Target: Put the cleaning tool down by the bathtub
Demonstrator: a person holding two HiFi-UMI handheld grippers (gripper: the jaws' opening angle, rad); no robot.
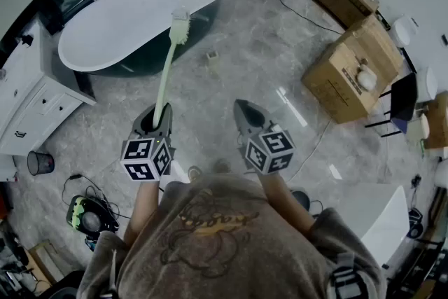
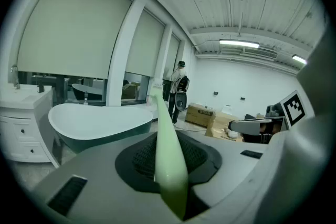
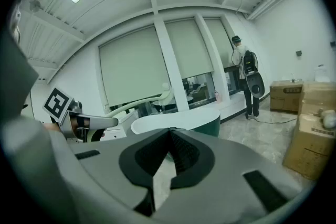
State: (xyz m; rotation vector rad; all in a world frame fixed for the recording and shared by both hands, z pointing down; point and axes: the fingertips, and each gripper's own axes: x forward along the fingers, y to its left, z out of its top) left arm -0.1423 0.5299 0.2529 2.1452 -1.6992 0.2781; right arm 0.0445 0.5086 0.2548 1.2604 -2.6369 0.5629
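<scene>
1. The long-handled brush (image 1: 166, 70), pale green, is being held in the air by the left tool (image 1: 155, 119). The left gripper view is showing both jaws clamping the butt end of its handle (image 2: 167, 155).
2. The brush's long axis is pointing away from the person, toward the top of the head view. Its bristled head (image 1: 180, 23) is leading and showing against the near side of the bathtub (image 1: 133, 10).
3. The white bathtub is lying ahead of the left tool and a little to its left, well apart from it. Its own length is running across the view from lower left to upper right, so the brush is aiming almost square at its side.
4. A strip of grey marble floor (image 1: 245, 73) is lying between the person and the tub. Judging by the task, the brush is heading for that strip.
5. The left tool is the nearer one to the tub, and it is already carrying the brush.
6. The right tool (image 1: 243, 108) is hanging beside the left one. Its jaws are closing on nothing and meeting at the tips.
</scene>
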